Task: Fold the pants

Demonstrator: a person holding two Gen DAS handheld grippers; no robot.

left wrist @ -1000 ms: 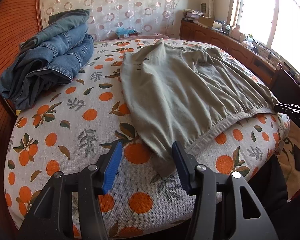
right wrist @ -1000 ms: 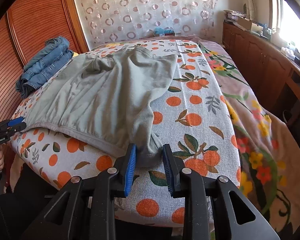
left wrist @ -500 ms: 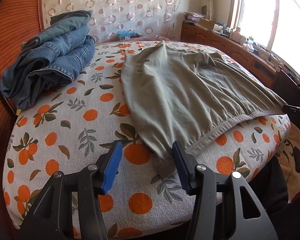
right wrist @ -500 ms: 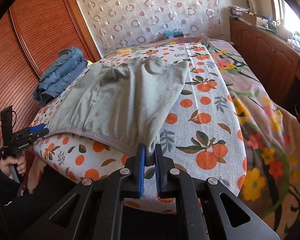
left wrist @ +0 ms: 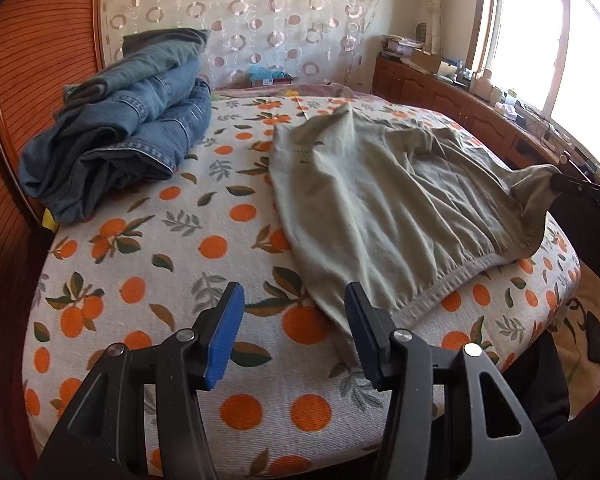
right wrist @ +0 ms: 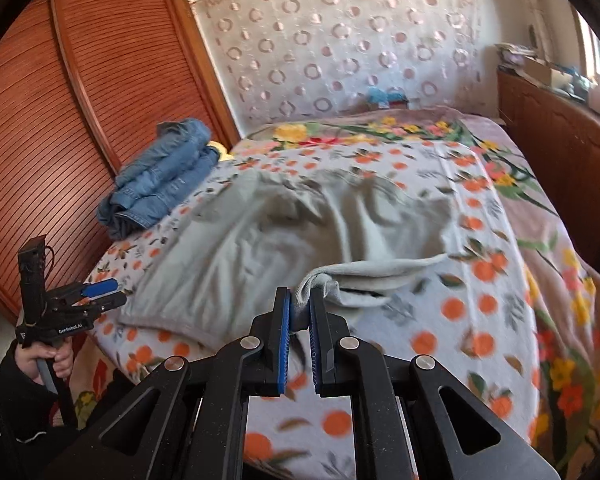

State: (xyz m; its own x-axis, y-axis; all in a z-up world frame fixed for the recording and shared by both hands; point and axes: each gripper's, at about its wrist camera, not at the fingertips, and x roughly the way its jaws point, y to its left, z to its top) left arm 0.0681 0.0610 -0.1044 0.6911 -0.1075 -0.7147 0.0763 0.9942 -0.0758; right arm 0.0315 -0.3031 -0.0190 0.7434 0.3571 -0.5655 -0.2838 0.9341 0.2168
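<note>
On bed [left wrist: 148, 264], grey pants [left wrist: 380, 208] lie flat; right gripper [right wrist: 299, 320] grasps waistband corner at 3 o'clock, left gripper [left wrist: 292, 332] released w/ nothing between.

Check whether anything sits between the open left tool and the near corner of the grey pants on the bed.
Nothing visible blocks it. The left tool is open just short of the grey pants, whose waistband corner lies by its right pad, with only bedspread between. The folded jeans lie far off. The right tool already grips the other corner.

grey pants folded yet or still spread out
Mostly spread: the grey pants lie flat on the bed, with only one waistband corner lifted by the right hand-held gripper.
</note>
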